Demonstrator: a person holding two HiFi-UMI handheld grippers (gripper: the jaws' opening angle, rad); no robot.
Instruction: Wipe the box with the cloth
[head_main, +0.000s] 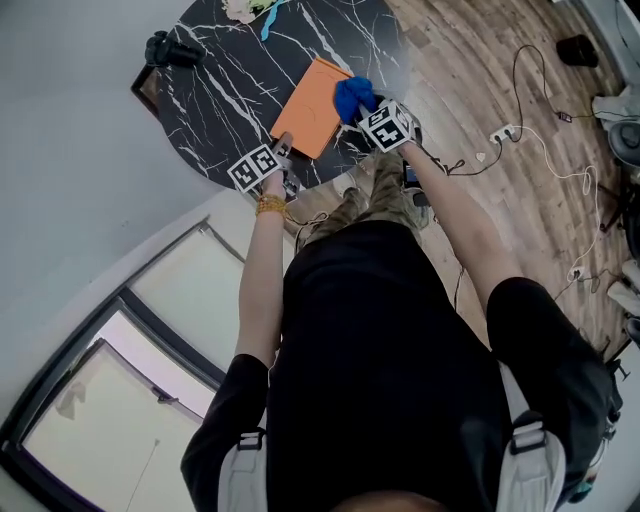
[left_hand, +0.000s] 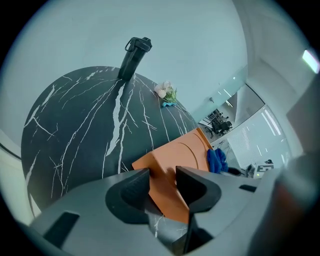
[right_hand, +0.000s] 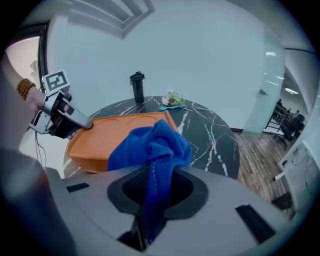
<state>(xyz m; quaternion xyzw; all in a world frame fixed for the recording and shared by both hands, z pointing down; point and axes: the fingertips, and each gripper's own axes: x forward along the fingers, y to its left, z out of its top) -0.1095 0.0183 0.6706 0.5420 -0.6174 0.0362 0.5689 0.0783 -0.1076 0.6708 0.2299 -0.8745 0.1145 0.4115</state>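
A flat orange box lies on the round black marble table near its front edge. My left gripper sits at the box's near left corner. Its jaws stand apart with the corner between them, and I see no pad pressing on it. In the right gripper view the left gripper reaches the box's left end. My right gripper is shut on a blue cloth, which bunches over the box's right end.
A black bottle and a small bunch of flowers stand at the table's far side. Cables and a power strip lie on the wood floor to the right. A window is at the left.
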